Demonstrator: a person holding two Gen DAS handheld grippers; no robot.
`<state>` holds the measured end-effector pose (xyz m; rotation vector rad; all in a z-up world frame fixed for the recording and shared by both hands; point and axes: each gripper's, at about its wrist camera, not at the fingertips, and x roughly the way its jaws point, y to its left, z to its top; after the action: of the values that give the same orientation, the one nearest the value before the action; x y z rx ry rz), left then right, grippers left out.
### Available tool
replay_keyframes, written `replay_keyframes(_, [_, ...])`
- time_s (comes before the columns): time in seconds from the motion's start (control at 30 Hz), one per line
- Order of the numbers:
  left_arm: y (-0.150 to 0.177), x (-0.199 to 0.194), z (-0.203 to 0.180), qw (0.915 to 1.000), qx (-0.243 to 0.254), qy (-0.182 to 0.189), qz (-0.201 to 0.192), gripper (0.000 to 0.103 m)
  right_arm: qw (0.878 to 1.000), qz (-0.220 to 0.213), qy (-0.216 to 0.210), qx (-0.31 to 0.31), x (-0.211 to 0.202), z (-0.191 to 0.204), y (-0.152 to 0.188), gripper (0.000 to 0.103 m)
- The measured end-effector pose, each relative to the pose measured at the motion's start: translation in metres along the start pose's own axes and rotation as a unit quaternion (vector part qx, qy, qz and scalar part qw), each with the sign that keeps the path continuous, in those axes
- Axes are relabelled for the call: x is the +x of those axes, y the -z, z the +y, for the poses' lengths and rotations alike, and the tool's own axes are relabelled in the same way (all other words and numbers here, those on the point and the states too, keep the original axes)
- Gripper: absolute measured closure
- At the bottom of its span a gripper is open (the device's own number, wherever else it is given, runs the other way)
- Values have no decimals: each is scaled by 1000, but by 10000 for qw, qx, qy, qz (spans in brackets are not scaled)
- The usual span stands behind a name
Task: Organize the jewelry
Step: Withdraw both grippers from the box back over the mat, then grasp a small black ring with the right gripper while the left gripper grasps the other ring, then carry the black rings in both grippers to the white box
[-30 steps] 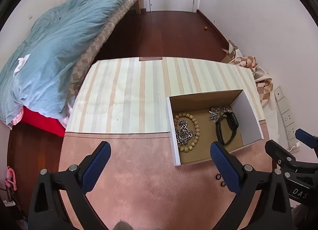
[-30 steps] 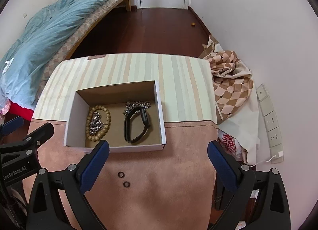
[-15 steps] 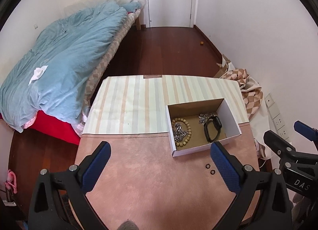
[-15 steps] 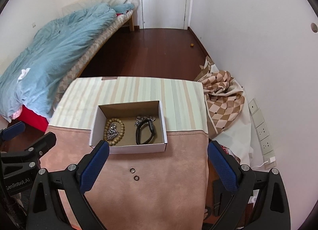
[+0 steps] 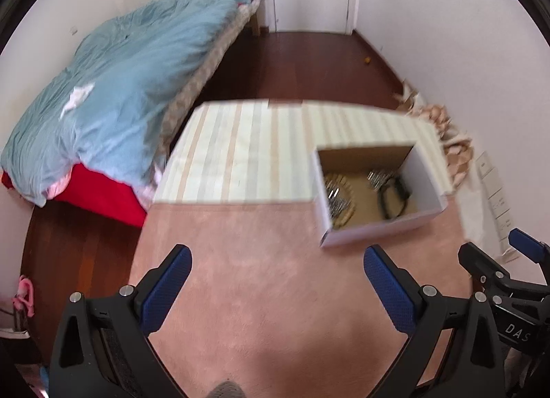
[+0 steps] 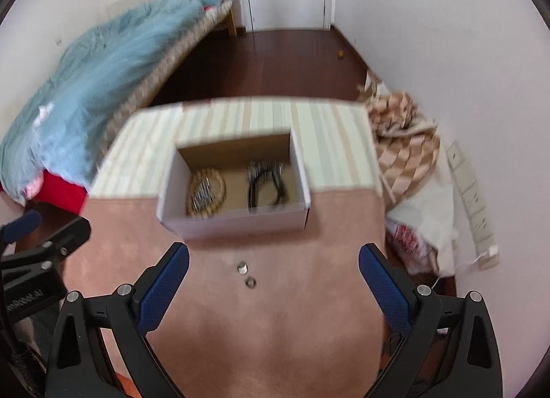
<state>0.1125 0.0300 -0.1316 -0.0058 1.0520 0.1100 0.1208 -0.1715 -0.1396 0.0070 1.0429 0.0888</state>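
A white cardboard box (image 6: pixel 240 222) stands on the table; it also shows in the left wrist view (image 5: pixel 378 229). Inside lie a wooden bead bracelet (image 6: pixel 206 191) around a silver chain, a second silver chain and a black band (image 6: pixel 268 188). Two small rings (image 6: pixel 247 274) lie on the pink cloth just in front of the box. My right gripper (image 6: pixel 273 277) is open and empty above the rings. My left gripper (image 5: pixel 276 277) is open and empty over bare pink cloth, left of the box. Both views are blurred.
The table has a pink cloth (image 5: pixel 257 260) in front and a striped cloth (image 5: pixel 247 143) behind. A bed with a blue duvet (image 5: pixel 110 95) stands at the left. A checked cloth (image 6: pixel 402 143) and wall sockets (image 6: pixel 471 191) are at the right.
Both grippers have dropped lower and tilted, so the table and box look larger than half a second ago. The rings have left the left wrist view. Both grippers stay open.
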Motion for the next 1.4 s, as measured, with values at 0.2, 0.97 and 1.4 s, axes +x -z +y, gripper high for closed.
replay_keyframes(0.2, [49, 68, 5, 9966, 10, -263, 786, 1, 9975, 672, -226, -2, 82, 5, 47, 24])
replay_keyframes(0.97, [53, 107, -52, 9940, 412, 70, 1013, 1, 9994, 126, 27, 323, 104, -27, 63, 90])
replay_keyframes(1.4, [40, 105, -138, 9895, 929, 865, 689, 14, 9945, 142, 372, 971, 95, -88, 65, 90])
